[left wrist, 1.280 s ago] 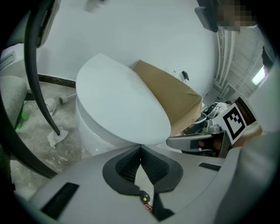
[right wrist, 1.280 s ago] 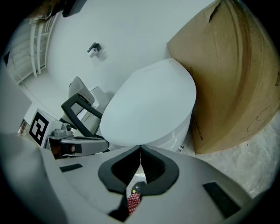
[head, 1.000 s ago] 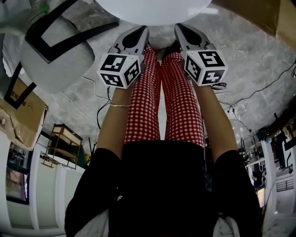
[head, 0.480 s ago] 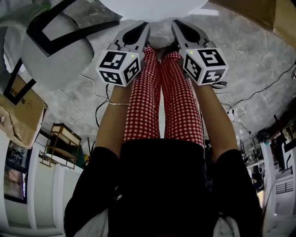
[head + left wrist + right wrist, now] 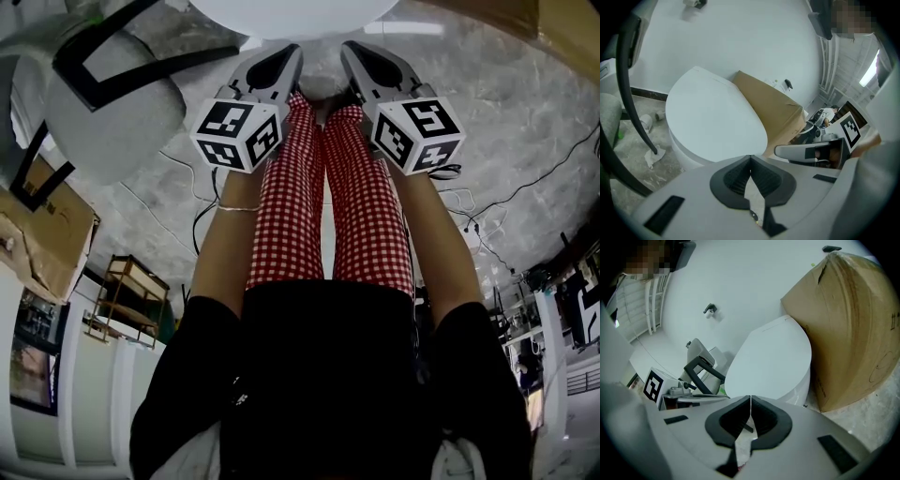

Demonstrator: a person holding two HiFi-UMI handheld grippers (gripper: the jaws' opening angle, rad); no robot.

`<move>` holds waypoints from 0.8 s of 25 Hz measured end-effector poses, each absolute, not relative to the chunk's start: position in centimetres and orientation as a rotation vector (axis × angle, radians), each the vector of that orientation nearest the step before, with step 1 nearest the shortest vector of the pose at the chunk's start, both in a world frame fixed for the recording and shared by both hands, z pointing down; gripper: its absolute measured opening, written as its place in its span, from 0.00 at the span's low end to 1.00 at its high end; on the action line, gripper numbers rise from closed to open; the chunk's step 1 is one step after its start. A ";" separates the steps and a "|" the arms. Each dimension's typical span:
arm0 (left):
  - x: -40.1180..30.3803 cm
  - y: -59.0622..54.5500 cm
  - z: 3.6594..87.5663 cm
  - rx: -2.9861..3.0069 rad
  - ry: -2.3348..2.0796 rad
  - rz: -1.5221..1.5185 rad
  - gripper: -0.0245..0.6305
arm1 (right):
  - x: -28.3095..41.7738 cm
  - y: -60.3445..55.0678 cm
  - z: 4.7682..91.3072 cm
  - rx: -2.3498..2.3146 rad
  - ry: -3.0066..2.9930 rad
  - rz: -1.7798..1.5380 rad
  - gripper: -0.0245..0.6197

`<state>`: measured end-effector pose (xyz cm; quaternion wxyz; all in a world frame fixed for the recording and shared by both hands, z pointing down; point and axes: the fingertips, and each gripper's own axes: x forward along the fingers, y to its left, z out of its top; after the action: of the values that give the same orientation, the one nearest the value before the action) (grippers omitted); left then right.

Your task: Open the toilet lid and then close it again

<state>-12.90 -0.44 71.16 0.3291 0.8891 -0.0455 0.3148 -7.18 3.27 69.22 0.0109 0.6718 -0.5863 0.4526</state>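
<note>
The white toilet lid lies closed on its bowl at the top of the head view. It also fills the middle of the left gripper view as the lid, and shows in the right gripper view as the lid. My left gripper and right gripper point side by side at the lid's front edge, just short of it. In its own view the left gripper is shut with nothing between the pads. The right gripper is shut and empty too.
A big cardboard box stands right beside the toilet, seen as the box from the left gripper. A grey seat with a black frame is on the other side. Cables and crumpled paper lie on the concrete floor. The person's red-checked legs are below the grippers.
Both grippers have edged a little toward the lid's front edge, the right one lifting slightly. The jaws stay shut and the lid stays down.
</note>
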 end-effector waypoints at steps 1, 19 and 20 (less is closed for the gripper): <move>-12.9 -0.4 71.0 2.330 -0.119 0.820 0.04 | -7.2 3.4 69.1 2.094 -1.833 1.406 0.07; -11.2 3.8 66.9 2.334 -0.118 0.731 0.04 | -6.4 6.4 64.8 2.179 -1.852 1.400 0.07; -11.1 3.9 66.7 2.336 -0.121 0.726 0.04 | -6.5 6.6 64.6 2.185 -1.850 1.403 0.07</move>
<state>-11.15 3.91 66.70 0.3395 0.8971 -0.0465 0.2789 -6.47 6.60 64.59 -0.0235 0.6852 -0.5800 0.4400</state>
